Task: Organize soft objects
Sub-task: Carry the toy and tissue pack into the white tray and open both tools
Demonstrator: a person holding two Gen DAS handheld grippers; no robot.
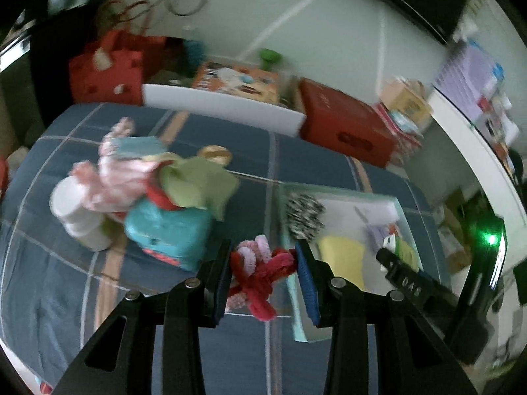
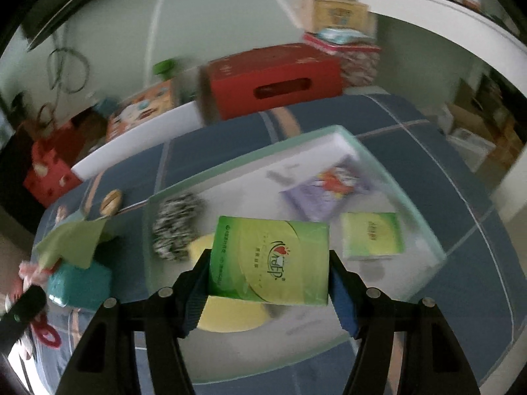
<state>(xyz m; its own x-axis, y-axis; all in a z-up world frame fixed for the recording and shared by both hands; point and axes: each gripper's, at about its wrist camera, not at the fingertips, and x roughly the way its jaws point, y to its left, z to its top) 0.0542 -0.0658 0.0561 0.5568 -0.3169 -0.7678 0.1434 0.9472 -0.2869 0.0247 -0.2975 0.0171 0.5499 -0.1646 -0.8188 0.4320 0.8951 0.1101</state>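
Your left claw [image 1: 262, 265] is clamped on a tangle of red and pink fuzzy chenille stems [image 1: 260, 273], held clear above the blue plaid bed [image 1: 66, 283]; your right claw [image 2: 268, 283] grips a green tissue pack [image 2: 270, 260] by its two short sides, over the shallow clear tray [image 2: 411, 204]. You seem to be carrying both loads toward that tray, since it already holds a second green tissue pack [image 2: 372, 235], a purple packet [image 2: 324, 187], a black-and-white woolly bundle [image 2: 176, 227] and a yellow cloth [image 2: 227, 316]; sorted things lie inside it, unsorted ones beside it.

The remaining pile sits on the bed to the tray's left: a teal soft block [image 1: 168, 233] under a green cloth [image 1: 197, 184], a pink fluffy piece [image 1: 112, 177] and a white tub [image 1: 77, 217]; they overlap, so you would likely lift them one at a time.

On the held pack you can see a red heart logo with red lettering and small white characters along one edge; motion blur keeps them from being read. Writing on the red boxes [image 1: 342, 125] behind is also unreadable.
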